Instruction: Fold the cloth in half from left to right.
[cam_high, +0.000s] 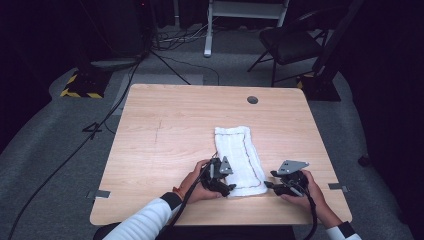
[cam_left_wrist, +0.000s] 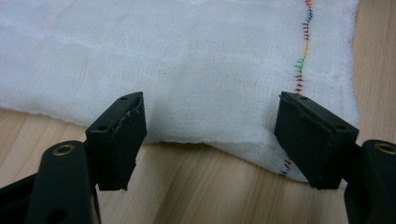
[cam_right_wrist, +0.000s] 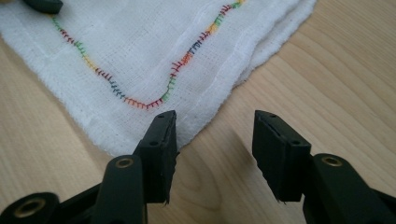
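A white folded cloth (cam_high: 239, 160) with a multicoloured stitched seam lies lengthwise on the wooden table (cam_high: 165, 130), right of centre. My left gripper (cam_high: 229, 189) sits at the cloth's near left corner. In the left gripper view its jaws stand open (cam_left_wrist: 210, 135) astride the cloth's (cam_left_wrist: 196, 65) near edge, not pressing on it. My right gripper (cam_high: 270, 186) rests just right of the cloth's near right corner. In the right gripper view it is open (cam_right_wrist: 215, 144), with bare wood between the jaws and the cloth's (cam_right_wrist: 140, 51) corner beside the left jaw.
A round cable hole (cam_high: 252, 100) sits near the table's far edge. Beyond the table are a black chair (cam_high: 290, 42), a white frame leg (cam_high: 207, 30), floor cables (cam_high: 100, 125) and a yellow-and-black striped base (cam_high: 82, 85).
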